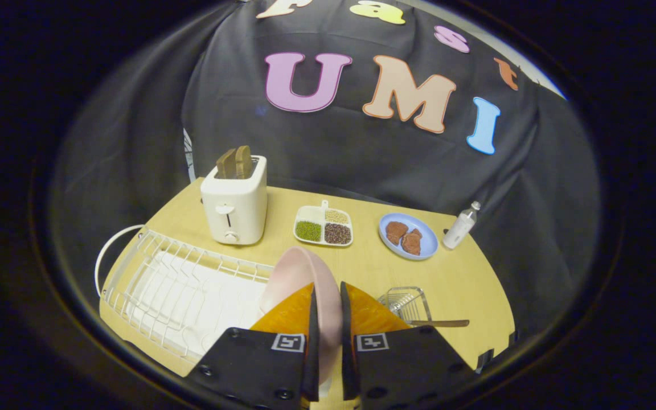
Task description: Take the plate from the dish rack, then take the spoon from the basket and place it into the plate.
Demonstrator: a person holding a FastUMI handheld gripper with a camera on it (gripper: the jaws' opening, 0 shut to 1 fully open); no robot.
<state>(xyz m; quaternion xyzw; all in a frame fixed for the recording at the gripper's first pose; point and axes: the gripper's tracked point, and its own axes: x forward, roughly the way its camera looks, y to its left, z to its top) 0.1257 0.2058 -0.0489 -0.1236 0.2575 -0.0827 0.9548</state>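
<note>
A pink plate (pixel 296 276) stands on edge between my gripper's (pixel 328 310) two fingers, which press on its rim from both sides. It is held up above the right end of the white wire dish rack (pixel 168 279). To the right of the fingers a small wire basket (pixel 408 302) sits on the wooden table (pixel 464 285). A wooden-handled spoon (pixel 439 323) lies in the basket, its handle sticking out to the right.
Beyond the rack stands a white toaster (pixel 235 208) with two slices in it. A divided dish of beans (pixel 324 228), a blue plate with brown pieces (pixel 408 236) and a small white bottle (pixel 460 226) line the table's far side.
</note>
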